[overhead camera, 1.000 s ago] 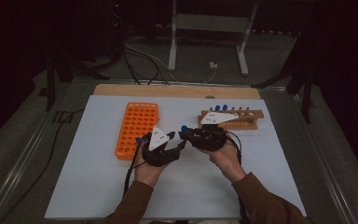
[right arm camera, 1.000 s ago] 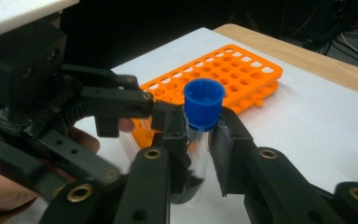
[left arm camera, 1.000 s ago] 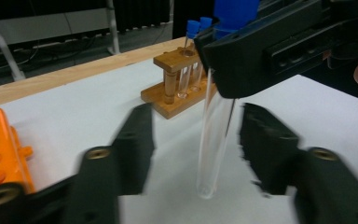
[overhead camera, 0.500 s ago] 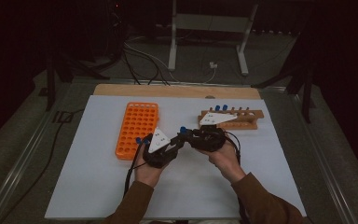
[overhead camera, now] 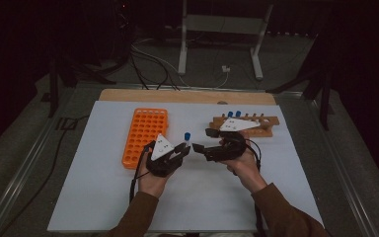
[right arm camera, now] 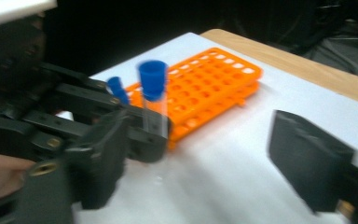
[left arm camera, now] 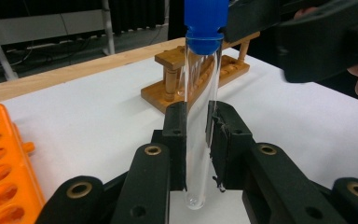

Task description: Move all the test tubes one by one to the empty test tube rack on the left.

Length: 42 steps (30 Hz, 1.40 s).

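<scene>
My left tool (left arm camera: 196, 140) is clenched on the tube (left arm camera: 200, 116), upright above the white table (overhead camera: 98, 187), beside the orange rack (overhead camera: 145, 136). My right tool (overhead camera: 202, 140) has just been opening, nothing between its jaws. I should keep the tube vertical and lower it slowly into a hole

Two forearms in from the bottom edge, grippers nearly meeting at mid-desk.

The left gripper (overhead camera: 180, 148) is clamped, its black fingers (left arm camera: 175, 135) pressed together from both sides, angled up and toward the right. The right gripper (overhead camera: 205, 140) faces it from just beside, its jaws having just been opening and now standing wide apart with nothing between them.
</scene>
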Tool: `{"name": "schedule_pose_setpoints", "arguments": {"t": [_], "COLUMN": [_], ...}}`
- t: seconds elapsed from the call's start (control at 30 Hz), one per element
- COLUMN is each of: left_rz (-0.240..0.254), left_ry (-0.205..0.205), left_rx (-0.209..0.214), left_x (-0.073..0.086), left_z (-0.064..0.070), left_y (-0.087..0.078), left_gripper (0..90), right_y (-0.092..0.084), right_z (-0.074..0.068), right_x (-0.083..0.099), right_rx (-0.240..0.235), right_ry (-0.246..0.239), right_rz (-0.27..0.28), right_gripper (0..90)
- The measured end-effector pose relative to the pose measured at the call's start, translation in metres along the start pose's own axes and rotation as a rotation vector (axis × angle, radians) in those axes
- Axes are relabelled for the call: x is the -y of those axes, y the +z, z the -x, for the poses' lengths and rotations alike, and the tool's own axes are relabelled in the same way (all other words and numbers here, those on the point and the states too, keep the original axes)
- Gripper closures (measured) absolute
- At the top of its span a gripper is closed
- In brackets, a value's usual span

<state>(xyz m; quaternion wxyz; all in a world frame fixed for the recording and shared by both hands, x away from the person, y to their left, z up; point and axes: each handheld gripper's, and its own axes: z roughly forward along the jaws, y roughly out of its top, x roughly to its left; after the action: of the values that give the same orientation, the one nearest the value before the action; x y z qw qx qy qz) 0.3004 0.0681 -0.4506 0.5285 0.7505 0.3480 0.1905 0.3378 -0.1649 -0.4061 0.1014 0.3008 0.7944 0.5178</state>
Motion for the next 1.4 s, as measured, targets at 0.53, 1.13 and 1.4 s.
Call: {"name": "schedule_pose_setpoints", "arguments": {"t": [0.53, 1.13, 1.4], "left_rz": [0.054, 0.117, 0.136], "left_ry": [-0.005, -0.039, -0.060], "left_rx": [0.069, 0.014, -0.034], "left_x": [-0.002, 0.005, 0.008], "left_z": [-0.015, -0.052, -0.064], "left_y": [-0.029, -0.077, -0.091], "left_gripper": [77.8, 77.7, 77.7], "right_y": [-0.018, -0.042, -0.054], "right_z": [0.014, 0.037, 0.039], "right_x": [0.014, 0.040, 0.047], "right_rx": [0.150, 0.211, 0.245], "right_ry": [-0.017, 0.058, 0.062], "right_rz": [-0.008, 0.027, 0.038], "right_gripper": [1.1, 1.1, 1.1]}}
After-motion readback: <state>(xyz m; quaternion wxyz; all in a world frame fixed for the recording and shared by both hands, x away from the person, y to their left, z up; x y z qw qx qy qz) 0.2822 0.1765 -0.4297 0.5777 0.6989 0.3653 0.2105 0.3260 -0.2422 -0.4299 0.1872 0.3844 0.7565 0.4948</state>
